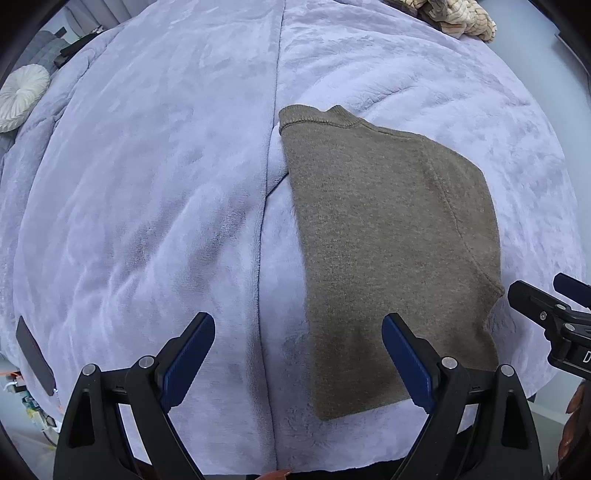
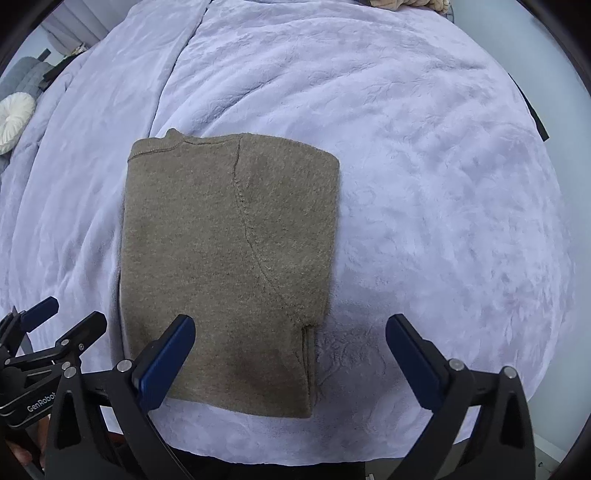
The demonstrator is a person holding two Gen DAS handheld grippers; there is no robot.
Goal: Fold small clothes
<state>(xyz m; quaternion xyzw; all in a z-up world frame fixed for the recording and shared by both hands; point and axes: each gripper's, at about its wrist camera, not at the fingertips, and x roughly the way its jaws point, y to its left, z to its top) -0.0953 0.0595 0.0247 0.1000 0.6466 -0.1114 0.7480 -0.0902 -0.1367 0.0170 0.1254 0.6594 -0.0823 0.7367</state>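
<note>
The near right corner of the folded olive-brown knitted sweater (image 1: 388,236) is covered by the blue-padded right finger (image 1: 408,363) of the left gripper in the left wrist view. In the right wrist view its near left corner is covered by a blue-padded finger (image 2: 166,365) of the right gripper. The layers folded underneath cannot be seen. A beige cable-knit garment (image 1: 456,14) is cut off by the top edge. A flat dark rectangular object (image 1: 35,356) on the lilac plush blanket (image 1: 147,166) cannot be identified. Colourful small items (image 1: 22,397) at the lower left are too small to tell.
</note>
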